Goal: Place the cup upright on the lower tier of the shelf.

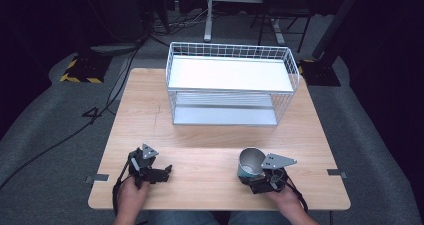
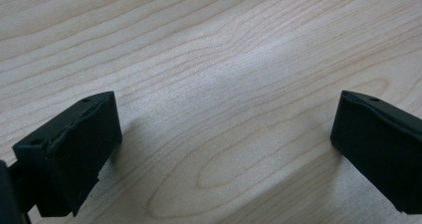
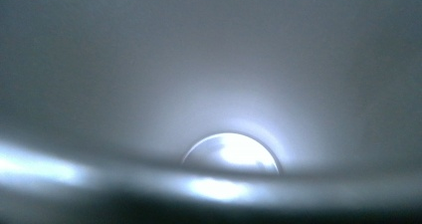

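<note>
High view: steel cup (image 1: 251,163) sits at the near right of the desk (image 1: 210,135), tipped toward the rack, mouth up and away from the person. Right tongs (image 1: 252,177) are at its near wall; looks like a rim pinch, one jaw in, one out, partly closed, but I can't confirm the pads are pressing. Thin polished metal, so stiff, light, slippery; I'd grab the rim wall and expect it to swing or slide if the grip is loose. White wire rack (image 1: 231,85) at the back, two shelves, both bare. Left tongs (image 1: 159,174) rest on the desk near left, holding nothing. Left gripper view: jaws wide apart over bare wood, nothing between. Right gripper view: looking straight down the cup's bore, shiny bottom visible, cup is empty.
</note>
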The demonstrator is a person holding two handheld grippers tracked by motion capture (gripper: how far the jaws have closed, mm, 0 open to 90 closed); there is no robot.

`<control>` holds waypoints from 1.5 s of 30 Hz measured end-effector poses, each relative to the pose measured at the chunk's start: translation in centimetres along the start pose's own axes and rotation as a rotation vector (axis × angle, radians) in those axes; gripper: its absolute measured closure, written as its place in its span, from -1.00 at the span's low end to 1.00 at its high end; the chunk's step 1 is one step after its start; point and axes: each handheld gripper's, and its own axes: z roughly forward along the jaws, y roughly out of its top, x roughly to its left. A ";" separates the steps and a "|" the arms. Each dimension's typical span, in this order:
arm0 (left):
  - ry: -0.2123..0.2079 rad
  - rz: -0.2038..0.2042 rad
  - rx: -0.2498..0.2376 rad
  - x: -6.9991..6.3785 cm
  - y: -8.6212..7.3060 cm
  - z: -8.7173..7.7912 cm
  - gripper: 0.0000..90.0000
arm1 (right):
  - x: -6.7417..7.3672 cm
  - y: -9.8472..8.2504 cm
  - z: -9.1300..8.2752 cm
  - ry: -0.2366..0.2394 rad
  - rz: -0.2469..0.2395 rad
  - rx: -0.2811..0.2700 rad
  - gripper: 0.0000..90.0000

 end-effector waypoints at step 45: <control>0.001 -0.001 0.001 0.0 0.3 0.2 -1.00 | -3.0 4.1 0.1 -0.091 0.127 -0.038 -0.52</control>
